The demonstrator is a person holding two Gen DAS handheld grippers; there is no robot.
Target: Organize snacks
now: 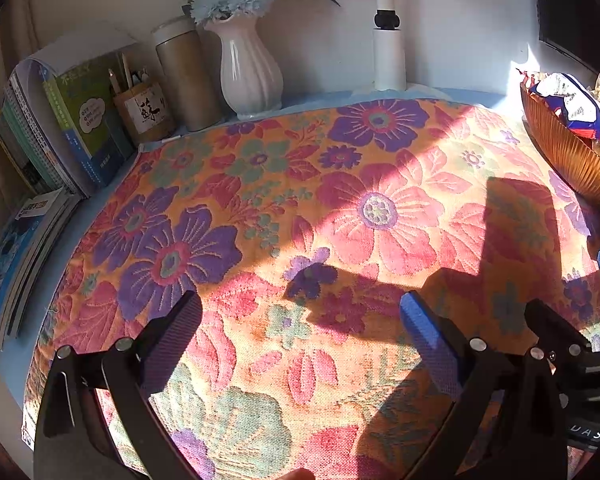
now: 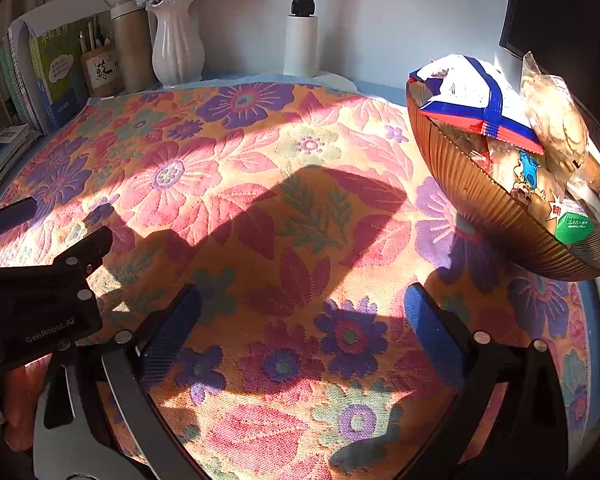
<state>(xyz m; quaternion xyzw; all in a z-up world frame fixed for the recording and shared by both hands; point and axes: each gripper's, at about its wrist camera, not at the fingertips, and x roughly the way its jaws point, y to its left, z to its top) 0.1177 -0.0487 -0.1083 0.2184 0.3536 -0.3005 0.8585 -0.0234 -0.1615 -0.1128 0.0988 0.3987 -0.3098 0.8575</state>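
Snack packets (image 2: 480, 100) lie heaped crosswise in the ribbed bowl (image 2: 472, 184); both grippers' jaws wide, empty.

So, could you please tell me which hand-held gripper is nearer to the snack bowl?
Right. The right hand-held gripper hovers open just short of the snack bowl, which lies ahead to its right. The left hand-held gripper, also open, sits farther left, with the bowl at its far right edge.

Hard, warm sunlight is thrown from the right across the cloth (image 1: 340, 208); long dark shadows are cast leftward. Edges are bent w/ fisheye vignetting; focus is sharp.
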